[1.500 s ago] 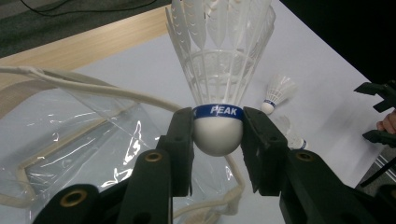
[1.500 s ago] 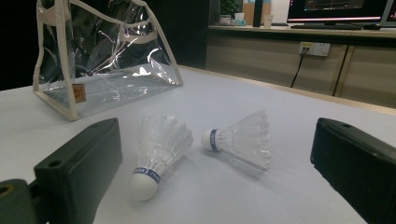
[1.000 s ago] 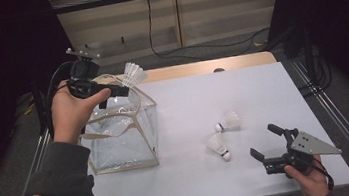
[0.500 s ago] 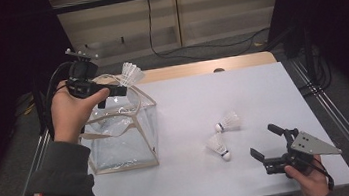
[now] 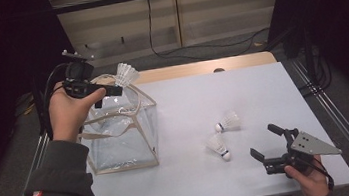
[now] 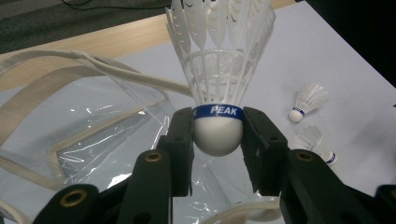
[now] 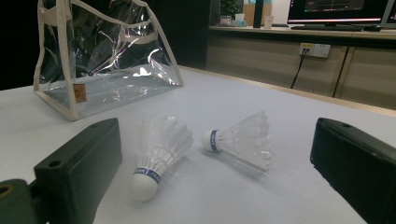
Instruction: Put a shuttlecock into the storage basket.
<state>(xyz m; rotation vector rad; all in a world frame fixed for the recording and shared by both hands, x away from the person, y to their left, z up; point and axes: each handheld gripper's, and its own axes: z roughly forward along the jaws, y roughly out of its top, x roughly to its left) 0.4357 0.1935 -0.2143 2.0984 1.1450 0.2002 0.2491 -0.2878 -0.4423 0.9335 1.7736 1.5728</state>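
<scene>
The left gripper (image 6: 217, 140) clamps a white shuttlecock (image 6: 219, 70) by its rounded cork, feathers up, a blue band reading PEAK just above the jaws. It hangs above the open top of a clear plastic bag (image 5: 121, 134) with cream trim, which stands at the left of the white table (image 5: 242, 89). Two more shuttlecocks lie on their sides right of the bag, close together: one nearer (image 5: 218, 146), one farther (image 5: 228, 121). The right gripper (image 5: 269, 144) rests low at the near right, jaws spread wide and holding nothing, the pair of shuttlecocks lying just beyond them
</scene>
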